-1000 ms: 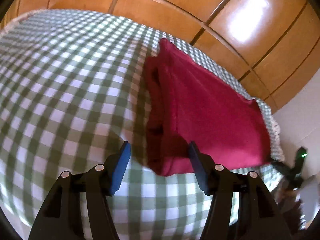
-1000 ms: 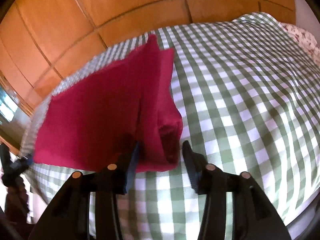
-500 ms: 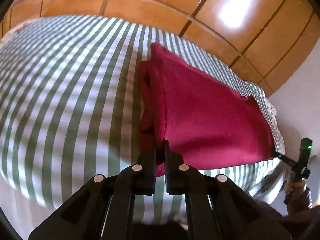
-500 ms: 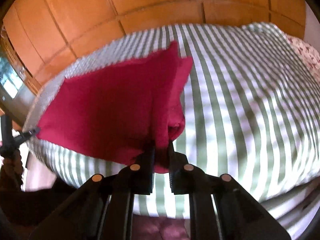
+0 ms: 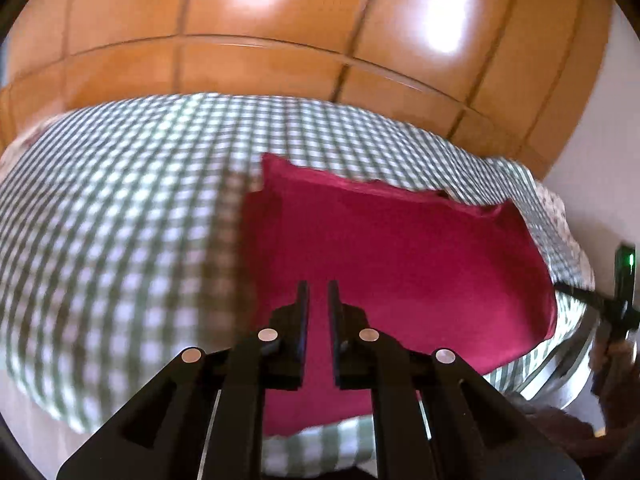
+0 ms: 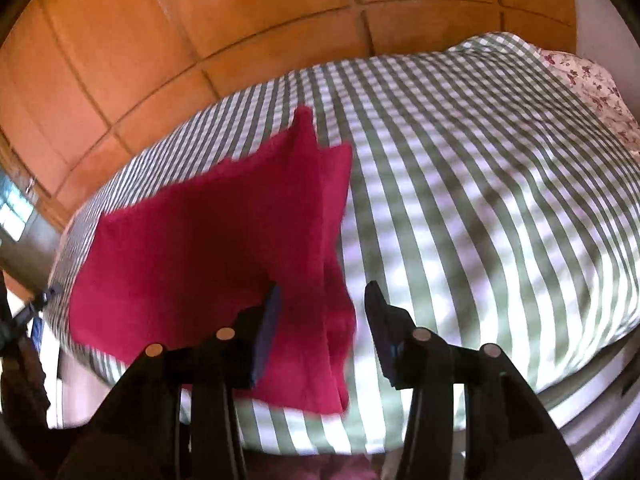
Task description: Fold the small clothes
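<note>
A folded red cloth (image 5: pixel 400 248) lies on the green-checked bed (image 5: pixel 120 220), its near edge raised and throwing a shadow to the left. My left gripper (image 5: pixel 318 300) is shut at that near edge. Red fabric fills the thin slit between its fingers and hangs below them. In the right wrist view the red cloth (image 6: pixel 208 248) reaches to my right gripper (image 6: pixel 322 312). Its jaws are opening, and the cloth's near right corner hangs blurred between them, free of the pads. The right gripper (image 5: pixel 616 300) also shows at the cloth's far side in the left wrist view.
Glossy wooden wardrobe panels (image 5: pixel 280 20) stand right behind the bed. A floral pillow (image 6: pixel 592 80) lies at the bed's far right end. The checked cover (image 6: pixel 480 200) stretches wide to the right of the cloth. The bed's near edge runs just under both grippers.
The left gripper went from open to shut on the cloth's near edge and rose with it. The right gripper pinched the near right corner, then spread its fingers again.
</note>
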{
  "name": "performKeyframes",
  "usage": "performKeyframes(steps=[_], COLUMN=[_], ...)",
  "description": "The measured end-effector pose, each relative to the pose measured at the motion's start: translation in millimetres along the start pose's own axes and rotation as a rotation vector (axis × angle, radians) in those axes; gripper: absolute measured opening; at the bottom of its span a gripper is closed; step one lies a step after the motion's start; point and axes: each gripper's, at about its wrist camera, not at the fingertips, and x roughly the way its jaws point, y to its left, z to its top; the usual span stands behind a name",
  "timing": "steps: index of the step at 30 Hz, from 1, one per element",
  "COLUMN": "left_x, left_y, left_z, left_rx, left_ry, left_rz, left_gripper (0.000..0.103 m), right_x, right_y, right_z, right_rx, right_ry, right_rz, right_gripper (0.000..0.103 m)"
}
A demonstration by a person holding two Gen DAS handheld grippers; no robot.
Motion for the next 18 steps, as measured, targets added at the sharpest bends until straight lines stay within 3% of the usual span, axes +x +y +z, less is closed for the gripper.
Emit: performKeyframes(steps=[2, 3, 6, 9, 11, 14, 15, 18], left_x=[20, 26, 44, 66, 71, 61, 54, 42], left_y=[-15, -19, -27, -17, -9, -7, -5, -3], left_z=[1, 1, 3, 4, 7, 12, 13, 17], left_rx=[0.042, 0.048, 0.063, 0.031, -0.015, -0.032, -0.039, -0.037], left_ry=[0.027, 0.03, 0.037, 0.079, 0.077, 0.056, 0.031, -0.006], left_rz=[0.0, -0.002, 0.035, 0.107, 0.102, 0.093, 0.077, 0.053], left_gripper=[0.033, 0.051, 0.053, 0.053, 0.053, 0.053, 0.053, 0.053], right_x=[9, 15, 15, 37, 45, 34, 28, 14], right_y=[2, 7, 17, 7, 1, 2, 4, 18], right_z=[8, 13, 24, 28, 27, 28, 30, 36], right_rx=[-0.002, -0.011, -0.041, -0.033, -0.008, -0.002, -0.008, -0.033], right_ry=[0.012, 0.02, -0.019, 0.029, 0.057, 0.009, -0.02, -0.08], right_rz=[-0.016, -0.015, -0.071, -0.16, -0.176, -0.193, -0.221, -0.216], right_gripper=[0.038, 0.01, 0.008, 0.008, 0.017, 0.029, 0.038, 0.04])
